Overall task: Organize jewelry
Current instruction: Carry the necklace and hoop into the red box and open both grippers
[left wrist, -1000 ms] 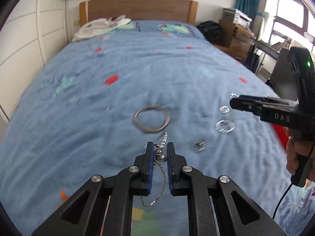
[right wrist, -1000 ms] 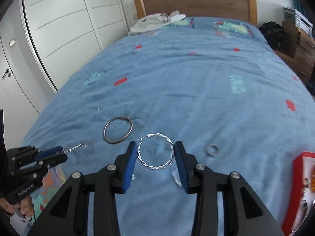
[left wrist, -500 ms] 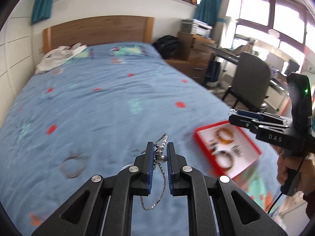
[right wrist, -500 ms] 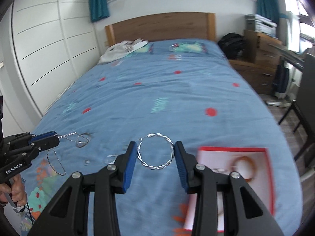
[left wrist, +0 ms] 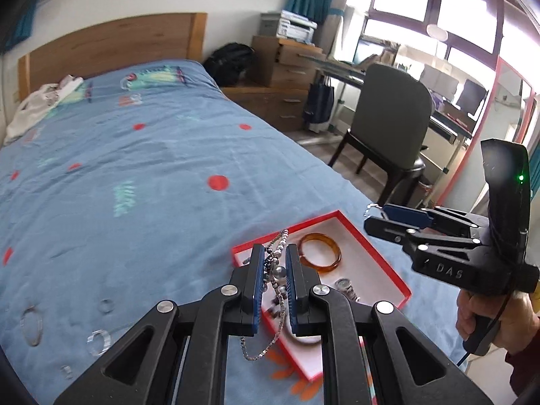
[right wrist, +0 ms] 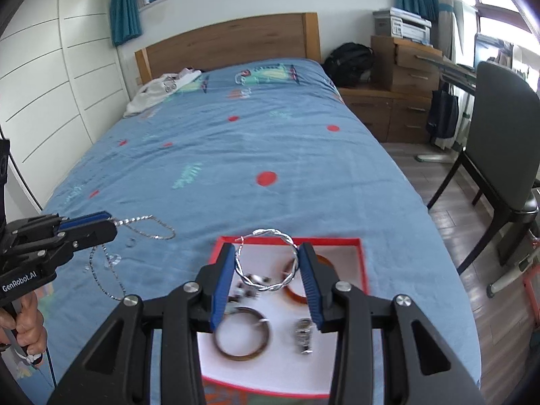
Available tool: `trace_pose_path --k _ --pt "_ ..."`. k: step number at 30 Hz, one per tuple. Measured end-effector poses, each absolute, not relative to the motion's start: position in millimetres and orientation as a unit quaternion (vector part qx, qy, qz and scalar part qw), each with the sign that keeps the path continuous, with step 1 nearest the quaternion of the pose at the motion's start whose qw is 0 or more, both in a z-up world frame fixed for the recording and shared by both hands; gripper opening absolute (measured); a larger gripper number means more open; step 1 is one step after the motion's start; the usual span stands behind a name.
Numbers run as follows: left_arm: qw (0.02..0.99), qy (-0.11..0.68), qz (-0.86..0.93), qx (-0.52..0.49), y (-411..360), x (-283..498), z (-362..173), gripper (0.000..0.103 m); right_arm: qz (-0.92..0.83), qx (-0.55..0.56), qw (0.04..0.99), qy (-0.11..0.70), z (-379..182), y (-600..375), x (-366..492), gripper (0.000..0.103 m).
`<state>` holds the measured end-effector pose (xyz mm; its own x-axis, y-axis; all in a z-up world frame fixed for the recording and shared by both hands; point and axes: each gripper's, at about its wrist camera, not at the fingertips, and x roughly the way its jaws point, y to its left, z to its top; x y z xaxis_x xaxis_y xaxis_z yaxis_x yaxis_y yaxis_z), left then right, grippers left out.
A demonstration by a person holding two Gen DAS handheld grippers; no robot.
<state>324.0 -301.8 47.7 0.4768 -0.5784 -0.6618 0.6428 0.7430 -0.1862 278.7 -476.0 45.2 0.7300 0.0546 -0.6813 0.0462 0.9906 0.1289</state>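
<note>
My left gripper [left wrist: 273, 270] is shut on a silver bead necklace [left wrist: 275, 283] that hangs in loops below the fingers, at the left edge of a red-rimmed white tray [left wrist: 371, 246]. My right gripper [right wrist: 268, 270] is shut on a twisted silver bangle [right wrist: 266, 285] and holds it above the same tray [right wrist: 361, 270]. The tray holds an amber bangle [left wrist: 320, 253], a dark brown bangle [right wrist: 242, 334] and a small silver watch [right wrist: 303, 335]. The left gripper with its chain also shows in the right wrist view [right wrist: 91, 226].
The tray lies on a blue bedspread [right wrist: 236, 155] near the bed's right edge. Loose clear rings [left wrist: 99, 341] lie on the spread at the left. A dark chair [right wrist: 499, 135], a desk and wooden drawers [right wrist: 405, 101] stand to the right of the bed.
Both grippers have swung right across the bed, from over the loose jewelry to the red tray, each still holding its piece. The tray is now much closer.
</note>
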Motion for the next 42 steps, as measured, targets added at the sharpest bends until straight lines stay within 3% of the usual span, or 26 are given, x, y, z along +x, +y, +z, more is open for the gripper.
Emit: trace_pose_path --k 15,32,35,38,42 --pt "0.832 0.423 -0.356 0.045 -370.8 360.6 -42.4 0.012 0.031 0.041 0.898 0.436 -43.2 -531.3 341.1 0.037" --pt "0.819 0.455 -0.341 0.075 -374.1 359.2 -77.1 0.013 0.046 -0.018 0.861 0.506 -83.2 -525.0 351.2 0.038" --pt "0.821 0.453 -0.341 0.072 -372.5 358.6 -73.8 0.019 0.041 -0.024 0.860 0.508 -82.9 -524.0 352.7 0.038" --pt "0.828 0.444 -0.335 0.071 -369.2 357.9 -66.5 0.039 0.037 -0.023 0.862 0.504 -79.1 -524.0 351.0 0.040" --pt "0.831 0.437 -0.338 0.067 -363.7 354.4 -53.8 0.040 0.031 -0.027 0.863 0.503 -70.3 -523.7 347.1 0.042"
